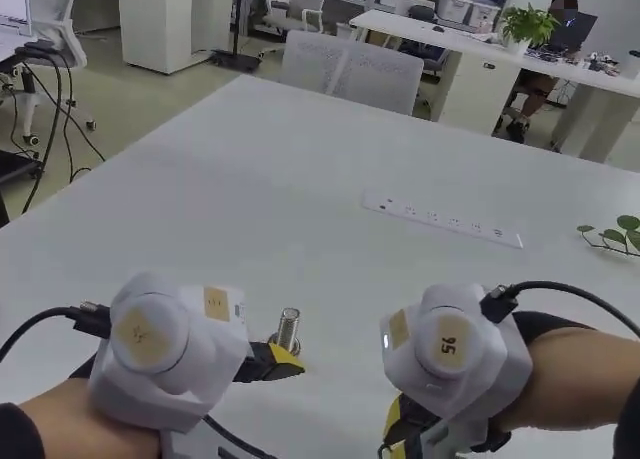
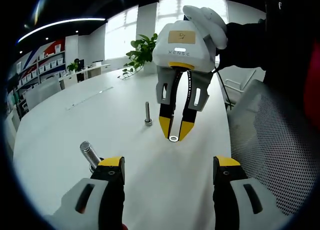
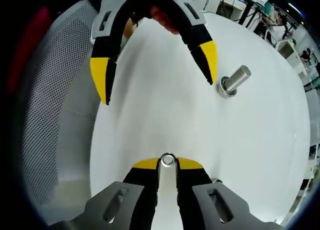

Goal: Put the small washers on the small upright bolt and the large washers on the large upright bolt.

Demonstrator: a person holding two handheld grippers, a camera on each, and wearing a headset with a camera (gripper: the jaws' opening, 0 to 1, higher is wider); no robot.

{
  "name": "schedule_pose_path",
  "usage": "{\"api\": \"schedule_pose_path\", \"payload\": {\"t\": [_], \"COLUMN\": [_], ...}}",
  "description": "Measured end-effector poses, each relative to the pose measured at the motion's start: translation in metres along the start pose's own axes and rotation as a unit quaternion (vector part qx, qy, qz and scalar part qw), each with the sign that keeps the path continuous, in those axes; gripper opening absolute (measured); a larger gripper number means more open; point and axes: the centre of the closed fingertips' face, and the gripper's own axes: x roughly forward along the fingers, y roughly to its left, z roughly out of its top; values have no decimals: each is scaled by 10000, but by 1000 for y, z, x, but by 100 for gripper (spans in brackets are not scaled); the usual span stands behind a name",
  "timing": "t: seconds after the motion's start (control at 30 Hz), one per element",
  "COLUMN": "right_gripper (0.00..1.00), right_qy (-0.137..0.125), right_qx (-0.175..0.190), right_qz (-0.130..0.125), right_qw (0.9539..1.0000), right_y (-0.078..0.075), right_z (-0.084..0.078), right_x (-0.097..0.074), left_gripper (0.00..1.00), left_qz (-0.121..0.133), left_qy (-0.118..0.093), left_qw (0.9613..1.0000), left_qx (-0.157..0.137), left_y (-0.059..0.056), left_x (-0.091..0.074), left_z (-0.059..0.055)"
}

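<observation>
My right gripper (image 3: 167,165) is shut on a small silver washer (image 3: 167,160), pinched at its yellow tips. In the left gripper view it (image 2: 173,132) hangs tips-down over the white table with the washer (image 2: 173,138) at its end. Behind it stands the small upright bolt (image 2: 148,113). My left gripper (image 2: 169,165) is open with nothing between its jaws. The large upright bolt (image 2: 89,152) stands just beside its left fingertip (image 2: 111,162). In the head view the large bolt (image 1: 289,329) rises just past the left gripper (image 1: 272,361).
A white power strip (image 1: 440,219) lies further back on the table (image 1: 250,199). Plant leaves (image 1: 615,234) reach in at the right edge. A mesh chair (image 2: 270,135) stands off the table's side, and another chair (image 1: 350,69) at the far end.
</observation>
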Motion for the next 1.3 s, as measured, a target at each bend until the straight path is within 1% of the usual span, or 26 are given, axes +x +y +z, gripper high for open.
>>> {"api": "schedule_pose_path", "payload": {"t": [0.2, 0.43, 0.63, 0.7, 0.87, 1.03, 1.17, 1.3], "right_gripper": [13, 13, 13, 13, 13, 13, 13, 13], "right_qy": [59, 91, 122, 117, 154, 137, 69, 19], "right_qx": [185, 385, 513, 592, 651, 685, 690, 670], "right_qz": [-116, -200, -259, -303, -415, -548, -696, -787], "right_qw": [9997, 9990, 9983, 9977, 9969, 9960, 9952, 9946], "right_y": [-6, -9, -12, -14, -20, -28, -37, -43], "right_z": [-19, -36, -47, -51, -59, -60, -55, -51], "right_x": [-10, -17, -22, -26, -36, -47, -57, -63], "left_gripper": [71, 71, 71, 71, 71, 71, 71, 71], "left_qz": [-4, -15, -37, -48, -65, -79, -77, -65], "left_qy": [15, 42, 63, 70, 85, 95, 92, 82], "left_qw": [10000, 10000, 10000, 10000, 9999, 9999, 9999, 9999], "left_qx": [-4, -8, -11, -11, -7, 2, 10, 14], "left_y": [0, -1, -2, -3, -4, -5, -5, -6], "left_x": [1, 1, 2, 2, 3, 2, 2, 1], "left_z": [-1, -2, -3, -3, -4, -4, -3, -3]}}
